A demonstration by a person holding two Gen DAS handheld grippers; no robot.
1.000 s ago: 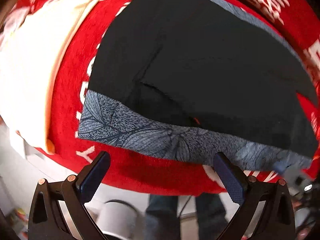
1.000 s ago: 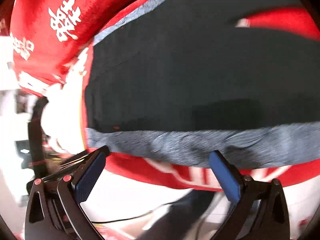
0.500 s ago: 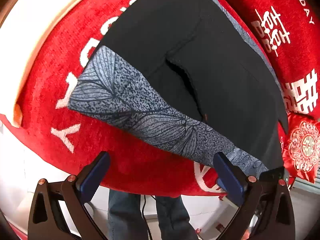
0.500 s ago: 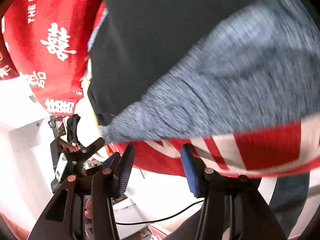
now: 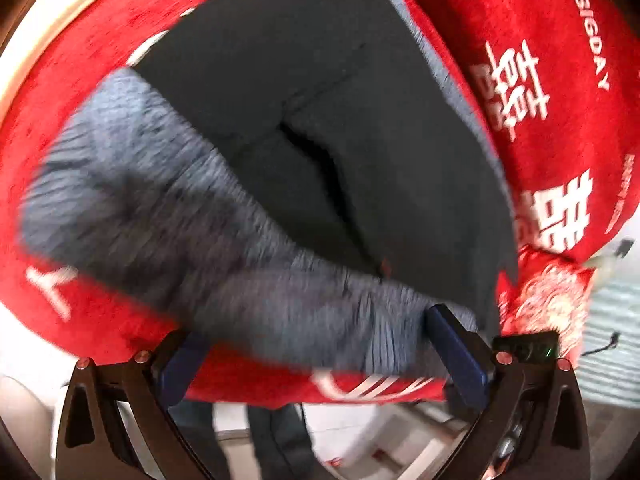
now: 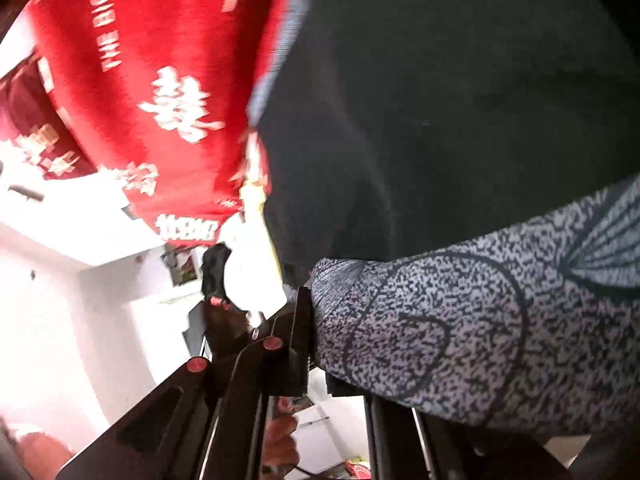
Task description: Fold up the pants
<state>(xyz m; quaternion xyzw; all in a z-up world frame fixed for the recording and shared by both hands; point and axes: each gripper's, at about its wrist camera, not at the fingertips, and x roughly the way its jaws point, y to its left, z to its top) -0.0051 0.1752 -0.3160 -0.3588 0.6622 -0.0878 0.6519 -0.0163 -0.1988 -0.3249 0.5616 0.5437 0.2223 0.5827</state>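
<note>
Judging by how the cloth lies, the folding is only at its start. The pants (image 5: 320,128) lie spread flat on the red blanket (image 5: 560,60), black legs running away from the person and the grey patterned waistband (image 5: 208,248) along the near edge. No fold shows yet in either view; the legs look full length and the two halves lie side by side with the seam between them.

What has been done is the first grip. The right gripper (image 6: 316,336) has just been closing and its jaws are now clamped on one end of the waistband (image 6: 460,320), the patterned cloth bunched up over the fingers and lifted off the blanket (image 6: 160,60).

The left gripper (image 5: 316,356) lags behind. Its jaws have begun to close but still stand wide, one finger on each side of the other end of the waistband, the cloth lying between them without being pinched. The view there is blurred, so whether a pad already brushes the fabric I cannot tell.

Left to do, as I read it: close the left jaws on the band, lift both corners, carry them over to make the fold, and then fold again to a neat packet.
</note>
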